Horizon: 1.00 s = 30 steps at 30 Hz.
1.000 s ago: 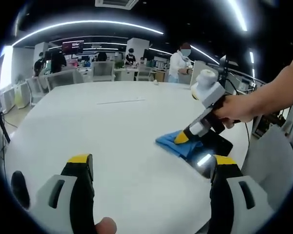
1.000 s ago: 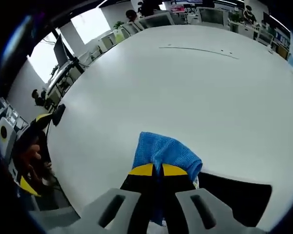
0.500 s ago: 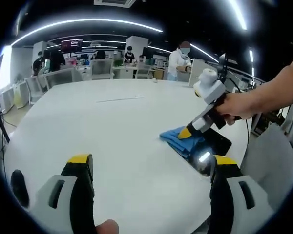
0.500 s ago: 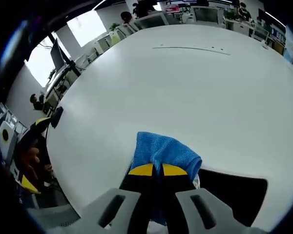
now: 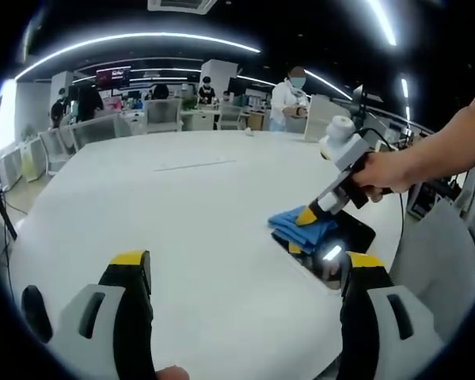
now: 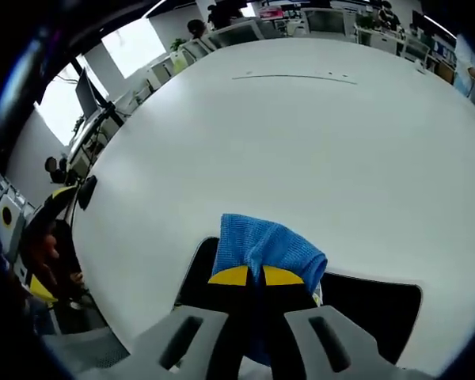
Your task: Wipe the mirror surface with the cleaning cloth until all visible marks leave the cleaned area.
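Right hand-held gripper (image 6: 256, 276): clamped on blue cloth (image 6: 265, 247), pressed on dark mirror (image 6: 380, 309).
Left hand-held gripper (image 5: 241, 269): jaws apart, holding nothing, above white bench (image 5: 182, 214).

White table (image 5: 182, 206); dark mirror (image 6: 380, 305) atop

No text, label or number is legible anywhere.

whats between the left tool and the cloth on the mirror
Bare white table, seen in the left gripper view. The left tool hangs open, apart from the blue cloth that the right tool pinches.
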### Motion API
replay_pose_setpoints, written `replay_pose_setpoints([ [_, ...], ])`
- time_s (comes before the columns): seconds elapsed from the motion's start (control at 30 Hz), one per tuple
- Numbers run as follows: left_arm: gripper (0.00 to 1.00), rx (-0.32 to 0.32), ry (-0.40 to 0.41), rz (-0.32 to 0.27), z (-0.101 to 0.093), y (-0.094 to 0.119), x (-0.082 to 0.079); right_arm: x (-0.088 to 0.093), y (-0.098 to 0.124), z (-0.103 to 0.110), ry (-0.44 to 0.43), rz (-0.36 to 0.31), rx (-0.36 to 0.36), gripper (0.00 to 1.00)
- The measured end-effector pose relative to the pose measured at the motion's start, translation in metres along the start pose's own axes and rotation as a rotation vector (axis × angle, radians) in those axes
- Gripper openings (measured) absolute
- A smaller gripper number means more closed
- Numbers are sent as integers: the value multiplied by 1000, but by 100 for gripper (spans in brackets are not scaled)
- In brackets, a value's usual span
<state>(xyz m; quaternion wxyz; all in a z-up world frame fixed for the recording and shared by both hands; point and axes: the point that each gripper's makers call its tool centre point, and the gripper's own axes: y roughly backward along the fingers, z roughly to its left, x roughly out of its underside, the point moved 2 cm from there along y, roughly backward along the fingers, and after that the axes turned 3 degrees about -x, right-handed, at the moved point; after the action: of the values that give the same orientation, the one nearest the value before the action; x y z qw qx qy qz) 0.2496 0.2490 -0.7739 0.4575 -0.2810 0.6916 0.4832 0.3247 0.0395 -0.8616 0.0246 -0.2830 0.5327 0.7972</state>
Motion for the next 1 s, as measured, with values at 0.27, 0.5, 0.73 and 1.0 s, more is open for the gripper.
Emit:
replay_pose_setpoints([
  [0.27, 99, 1, -5, 3, 0, 0, -2, 1, 1, -2, -5, 5, 11, 0],
  [0.5, 99, 2, -8, 3, -4, 2, -4, 3, 3, -1, 1, -7, 22, 0],
  [0.73, 99, 6, -11, 7, -6, 1, -2, 9, 6, 0, 18, -32, 40, 0],
  [1.0, 99, 2, -13, -9, -8, 4, -5, 20, 9, 3, -23, -58, 24, 0],
])
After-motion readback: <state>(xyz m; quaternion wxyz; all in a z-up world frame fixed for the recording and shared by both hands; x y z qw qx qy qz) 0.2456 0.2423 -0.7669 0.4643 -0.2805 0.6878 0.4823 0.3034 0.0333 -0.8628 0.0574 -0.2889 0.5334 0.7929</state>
